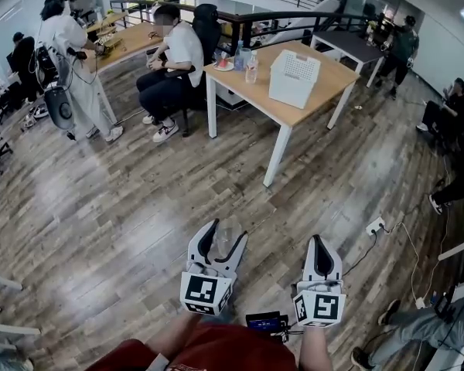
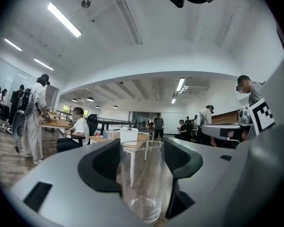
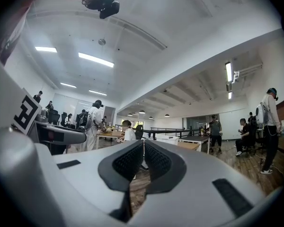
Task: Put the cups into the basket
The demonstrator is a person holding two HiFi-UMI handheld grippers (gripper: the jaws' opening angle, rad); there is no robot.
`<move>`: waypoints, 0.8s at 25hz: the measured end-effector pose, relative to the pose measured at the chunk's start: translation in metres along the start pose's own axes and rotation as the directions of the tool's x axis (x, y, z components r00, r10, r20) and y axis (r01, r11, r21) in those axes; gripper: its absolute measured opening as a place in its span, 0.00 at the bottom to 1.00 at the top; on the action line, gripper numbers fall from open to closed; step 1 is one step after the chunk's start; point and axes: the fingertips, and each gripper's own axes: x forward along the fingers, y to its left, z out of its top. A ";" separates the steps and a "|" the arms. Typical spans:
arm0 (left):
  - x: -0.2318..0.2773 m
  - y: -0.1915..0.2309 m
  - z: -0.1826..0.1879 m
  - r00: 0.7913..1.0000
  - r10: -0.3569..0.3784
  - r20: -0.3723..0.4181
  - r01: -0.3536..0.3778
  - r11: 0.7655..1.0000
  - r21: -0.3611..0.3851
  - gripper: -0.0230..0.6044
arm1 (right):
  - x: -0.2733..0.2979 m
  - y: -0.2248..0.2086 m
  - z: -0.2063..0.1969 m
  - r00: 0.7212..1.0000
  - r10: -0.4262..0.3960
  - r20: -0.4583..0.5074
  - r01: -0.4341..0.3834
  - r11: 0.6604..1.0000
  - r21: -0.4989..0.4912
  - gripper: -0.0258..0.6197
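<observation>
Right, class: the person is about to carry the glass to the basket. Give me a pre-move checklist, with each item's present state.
1. Glass cup gripped by the left gripper: ok, jaws closed on its sides.
2. Cup upright between the jaws: ok.
3. Right gripper free: ok, jaws together, nothing between them.
4. Basket within reach: not ok, it stands on the table across the floor.
5. Room inside the basket: cannot tell from here.
</observation>
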 end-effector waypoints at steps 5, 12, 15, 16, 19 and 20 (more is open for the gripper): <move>0.034 0.029 0.004 1.000 -0.015 -0.005 0.015 1.000 0.005 0.49 | 0.041 0.002 -0.001 1.000 -0.016 -0.013 0.016 1.000 -0.004 0.06; 0.074 0.054 0.004 0.999 -0.039 -0.003 0.039 0.999 -0.009 0.49 | 0.082 -0.002 -0.007 0.999 -0.040 -0.028 0.040 0.999 -0.013 0.06; 0.084 0.064 0.004 0.999 -0.046 -0.006 0.046 0.999 -0.012 0.49 | 0.095 0.001 -0.006 0.999 -0.046 -0.027 0.046 0.999 -0.020 0.06; 0.086 0.066 0.004 0.999 -0.049 -0.006 0.049 0.999 -0.012 0.49 | 0.098 0.002 -0.006 0.998 -0.050 -0.027 0.049 0.999 -0.020 0.06; 0.095 0.069 0.005 0.998 -0.068 -0.003 0.068 0.998 -0.015 0.49 | 0.105 0.001 -0.004 0.998 -0.063 -0.023 0.062 0.998 -0.024 0.06; 0.098 0.070 0.006 0.997 -0.074 0.000 0.074 0.997 -0.015 0.49 | 0.106 0.000 -0.003 0.997 -0.068 -0.021 0.067 0.997 -0.026 0.06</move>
